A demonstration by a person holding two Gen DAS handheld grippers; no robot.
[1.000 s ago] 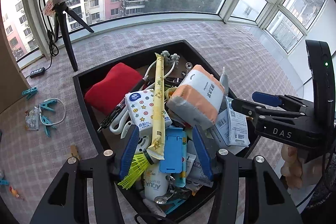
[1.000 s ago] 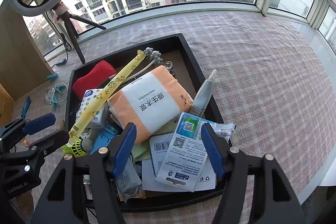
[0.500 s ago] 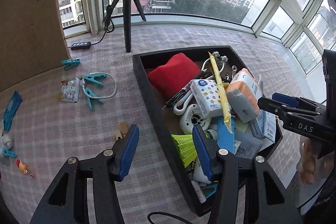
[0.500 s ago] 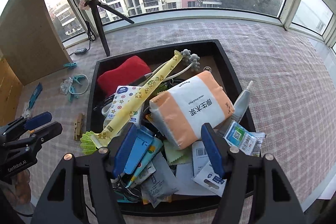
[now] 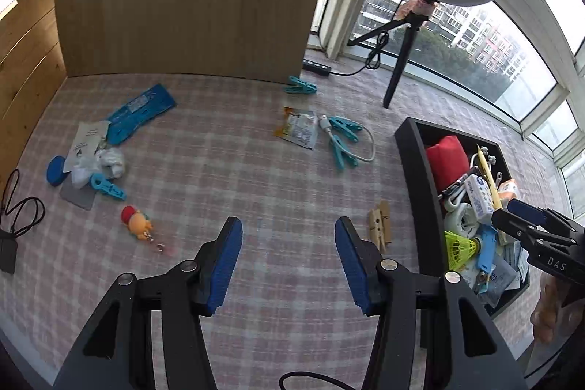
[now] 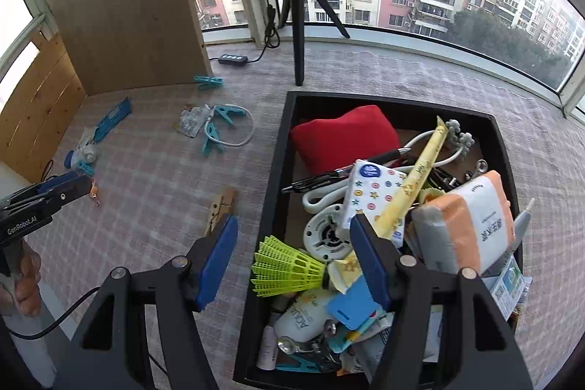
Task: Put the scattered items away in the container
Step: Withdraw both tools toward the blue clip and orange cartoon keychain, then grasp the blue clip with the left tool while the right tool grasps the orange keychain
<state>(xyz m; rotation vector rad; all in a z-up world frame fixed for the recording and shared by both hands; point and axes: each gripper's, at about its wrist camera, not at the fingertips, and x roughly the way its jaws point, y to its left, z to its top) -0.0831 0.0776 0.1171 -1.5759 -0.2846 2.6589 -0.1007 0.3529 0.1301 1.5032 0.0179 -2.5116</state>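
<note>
Left tool (image 5: 289, 243): jaws apart, nothing between them. A second ago it hung over the heaped black container (image 5: 424, 192); now it has swung left and looks down on bare checked tabletop (image 5: 219, 170), container off at its right. Right tool (image 6: 292, 251): also released and empty, shifted left too, now straddling the container's left wall, yellow shuttlecock (image 6: 285, 267) just beyond its tips.

Still loose: wooden clothespin (image 5: 380, 225) just right of the left tool and nearest the container; orange toy figure (image 5: 137, 223) to the near left; teal clips with white cable (image 5: 345, 139) and a sachet (image 5: 298, 128) farther off; blue and white clutter (image 5: 91, 163) at far left.

Judgement: drop done, hands heading out for the next pick-up. Much remains.
</note>
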